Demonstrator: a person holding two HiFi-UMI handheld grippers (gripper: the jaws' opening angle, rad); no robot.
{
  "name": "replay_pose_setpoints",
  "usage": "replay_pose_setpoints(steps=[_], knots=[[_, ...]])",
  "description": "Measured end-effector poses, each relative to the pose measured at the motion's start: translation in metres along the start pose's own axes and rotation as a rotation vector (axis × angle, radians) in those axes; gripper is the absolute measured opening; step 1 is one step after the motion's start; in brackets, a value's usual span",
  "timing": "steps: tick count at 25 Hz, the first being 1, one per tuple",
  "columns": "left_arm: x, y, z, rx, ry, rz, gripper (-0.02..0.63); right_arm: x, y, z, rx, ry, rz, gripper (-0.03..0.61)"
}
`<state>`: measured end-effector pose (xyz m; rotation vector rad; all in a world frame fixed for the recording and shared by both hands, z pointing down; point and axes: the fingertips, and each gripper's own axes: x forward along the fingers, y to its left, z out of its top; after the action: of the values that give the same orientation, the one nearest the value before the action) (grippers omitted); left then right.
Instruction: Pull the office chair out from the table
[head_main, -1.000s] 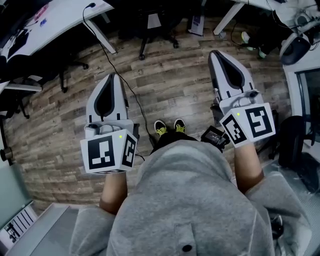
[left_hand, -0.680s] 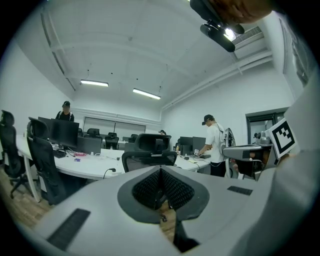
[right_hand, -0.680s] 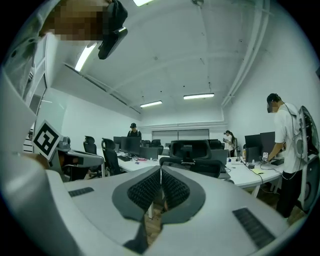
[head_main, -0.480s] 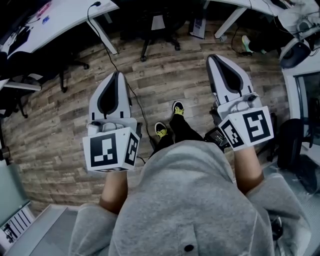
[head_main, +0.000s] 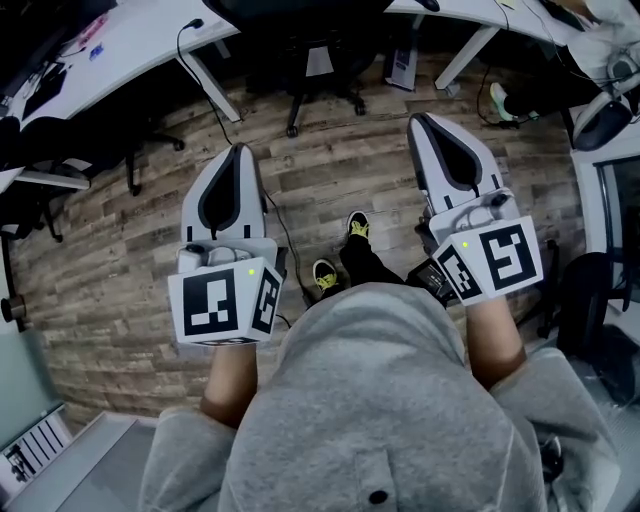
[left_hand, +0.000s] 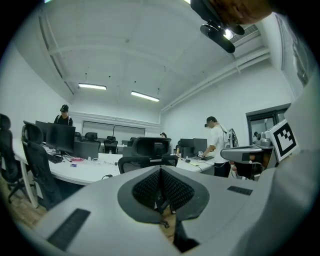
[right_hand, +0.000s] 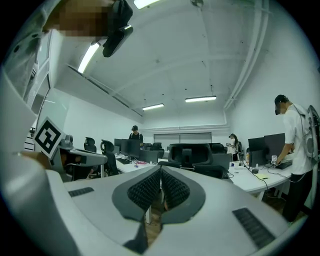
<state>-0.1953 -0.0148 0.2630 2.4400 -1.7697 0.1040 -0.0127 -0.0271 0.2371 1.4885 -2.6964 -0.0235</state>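
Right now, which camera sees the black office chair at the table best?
The right gripper view: the office chair looks biggest and clearest, with headrest, back and armrests showing. The left gripper view shows the same parts, slightly smaller and darker. The head view catches mostly its wheeled base from above, near the top edge.

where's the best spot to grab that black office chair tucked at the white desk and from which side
Probably the backrest's top edge, taken from behind: the office chair turns its back to you, its seat toward the desk, so that edge is the nearest thin part. The left tool and right tool are both shut; open one first.
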Motion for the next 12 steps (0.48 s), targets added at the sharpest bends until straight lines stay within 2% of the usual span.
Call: replay_pose_setpoints(steps=[5, 12], knots=[[0.027, -0.009, 0.004, 0.019, 0.009, 0.011, 0.011, 0.010, -0.025, -0.003, 0.006, -0.013, 0.017, 0.029], [0.080, -0.028, 0.011, 0.052, 0.022, 0.028, 0.011, 0.030, -0.086, -0.009, 0.016, -0.021, 0.013, 0.029]])
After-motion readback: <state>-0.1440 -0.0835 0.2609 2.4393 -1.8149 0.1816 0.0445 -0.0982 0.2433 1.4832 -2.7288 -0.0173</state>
